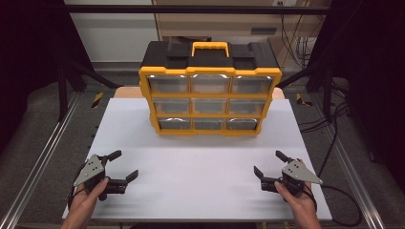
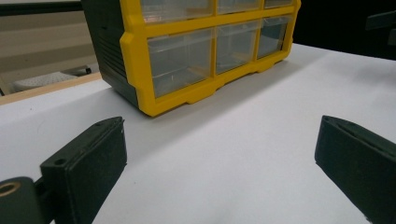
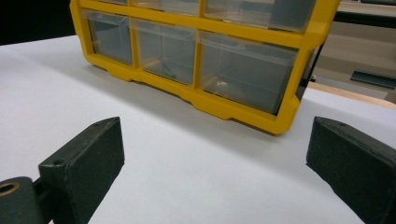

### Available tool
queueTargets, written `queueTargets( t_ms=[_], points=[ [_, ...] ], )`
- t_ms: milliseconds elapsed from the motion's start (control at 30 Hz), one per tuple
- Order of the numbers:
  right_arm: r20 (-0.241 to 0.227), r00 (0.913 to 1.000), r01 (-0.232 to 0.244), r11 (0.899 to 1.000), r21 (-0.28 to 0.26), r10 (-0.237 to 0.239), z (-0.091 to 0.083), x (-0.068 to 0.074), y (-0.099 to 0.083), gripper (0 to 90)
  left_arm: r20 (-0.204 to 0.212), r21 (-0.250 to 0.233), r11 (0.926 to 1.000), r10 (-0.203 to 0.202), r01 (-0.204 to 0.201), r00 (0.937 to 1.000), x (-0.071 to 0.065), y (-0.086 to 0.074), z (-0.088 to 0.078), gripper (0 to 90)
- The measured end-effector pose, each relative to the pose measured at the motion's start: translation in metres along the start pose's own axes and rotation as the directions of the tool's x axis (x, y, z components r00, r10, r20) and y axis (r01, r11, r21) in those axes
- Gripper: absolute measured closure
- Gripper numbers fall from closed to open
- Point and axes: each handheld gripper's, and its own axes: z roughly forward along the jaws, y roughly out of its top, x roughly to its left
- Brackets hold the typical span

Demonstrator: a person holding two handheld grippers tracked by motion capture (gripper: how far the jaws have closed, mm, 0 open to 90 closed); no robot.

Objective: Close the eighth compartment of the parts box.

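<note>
1. The organizer (image 1: 209, 90) is set upper centre, at the far edge of the table (image 1: 205, 157).
2. The left gripper (image 1: 125, 166) is held lower left, jaws spread, holding nothing.
3. The right gripper (image 1: 267, 164) is held lower right, likewise spread; bare tabletop is seen between both.

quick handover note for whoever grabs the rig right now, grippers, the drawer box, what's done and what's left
Left gripper: open, holding nothing, low over the near left of the white table.
Right gripper: open, holding nothing, at the near right.
Yellow and black drawer organizer: stands upright at the far middle of the table, handle on top, all nine clear drawers look closed.
Done: nothing visible yet; neither gripper touches the organizer.
Left: probably reach forward to it and work a drawer.
</note>
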Motion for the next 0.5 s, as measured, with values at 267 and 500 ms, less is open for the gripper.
queueTargets(
  t_ms=[267, 500],
  points=[
    [0.015, 0.9999, 0.006, 1.0, 0.017, -0.007, -0.0001, -0.0045, -0.0029, 4.7, -0.035, 0.006, 0.9991, -0.042, 0.043, 0.9985, 0.0007, -0.0011, -0.0022, 2.2],
    [0.037, 0.9993, -0.012, 0.999, 0.042, 0.01, 0.004, -0.0061, -0.0042, 4.4, -0.059, 0.01, 0.9984, -0.055, 0.056, 0.9968, -0.0009, -0.0001, -0.0017, 2.2]
  ],
)
